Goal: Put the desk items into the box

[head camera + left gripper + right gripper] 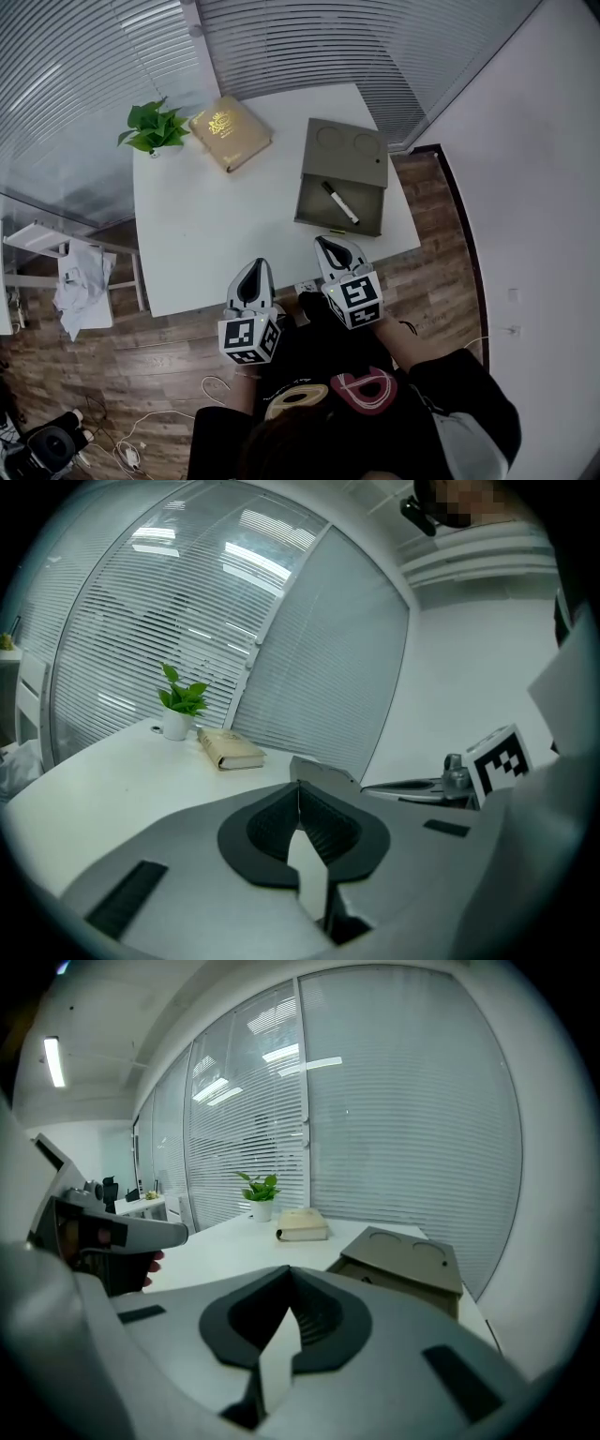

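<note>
White desk [234, 230], marker [340, 202] in box [314, 199], book [231, 132], plant [153, 128]

box [345, 155]: olive, open, at right | marker [340, 202]: lying inside box | book [231, 133]: tan, flat, far left

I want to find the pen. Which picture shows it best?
The head view: it looks down into the open box, where the pen lies. Both gripper views see the box only from the side, so the pen is hidden.
</note>
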A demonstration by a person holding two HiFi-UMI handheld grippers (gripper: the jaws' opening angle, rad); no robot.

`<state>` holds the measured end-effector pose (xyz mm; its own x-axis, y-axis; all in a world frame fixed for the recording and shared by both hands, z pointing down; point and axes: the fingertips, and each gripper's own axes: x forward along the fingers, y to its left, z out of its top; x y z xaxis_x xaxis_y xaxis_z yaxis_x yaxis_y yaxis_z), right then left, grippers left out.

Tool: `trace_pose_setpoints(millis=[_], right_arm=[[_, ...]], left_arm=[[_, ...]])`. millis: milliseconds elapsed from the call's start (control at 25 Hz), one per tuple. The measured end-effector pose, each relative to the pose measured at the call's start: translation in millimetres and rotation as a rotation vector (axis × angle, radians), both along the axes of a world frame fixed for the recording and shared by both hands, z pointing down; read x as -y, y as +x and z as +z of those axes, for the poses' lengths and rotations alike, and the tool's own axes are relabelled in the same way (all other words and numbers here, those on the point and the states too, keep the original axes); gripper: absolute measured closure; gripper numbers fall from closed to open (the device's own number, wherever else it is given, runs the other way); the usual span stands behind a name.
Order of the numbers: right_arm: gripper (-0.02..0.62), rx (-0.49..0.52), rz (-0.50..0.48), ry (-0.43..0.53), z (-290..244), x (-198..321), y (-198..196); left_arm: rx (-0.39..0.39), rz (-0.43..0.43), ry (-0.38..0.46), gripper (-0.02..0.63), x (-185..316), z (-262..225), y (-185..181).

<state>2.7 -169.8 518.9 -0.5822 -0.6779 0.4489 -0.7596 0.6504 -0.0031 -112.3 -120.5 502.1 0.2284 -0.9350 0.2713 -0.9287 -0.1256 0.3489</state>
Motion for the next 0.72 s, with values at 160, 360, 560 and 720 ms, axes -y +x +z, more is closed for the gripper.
trace_pose_setpoints(millis=[160, 360, 560, 720], right_arm=[[0.586, -0.007, 0.006, 0.003, 0.2, 0.3, 1.0], [0.586, -0.011, 0.011, 0.004, 0.4, -2.9, 2.6], [0.586, -0.01, 0.022, -0.003, 3.9, -5.5, 4.7], [0.586, -0.013, 0.014, 0.009, 2.6, -8.7, 5.5]], left_arm=[[0.012, 0.025, 0.006, 0.589, 0.7, -0.7, 5.0], [0.018, 0.043, 0.012, 0.588, 0.6, -1.4, 7.9], [0.023, 0.046, 0.006, 0.589, -2.1, 1.6, 8.2], [0.028, 0.047, 0.002, 0.589, -5.1, 3.4, 9.5]])
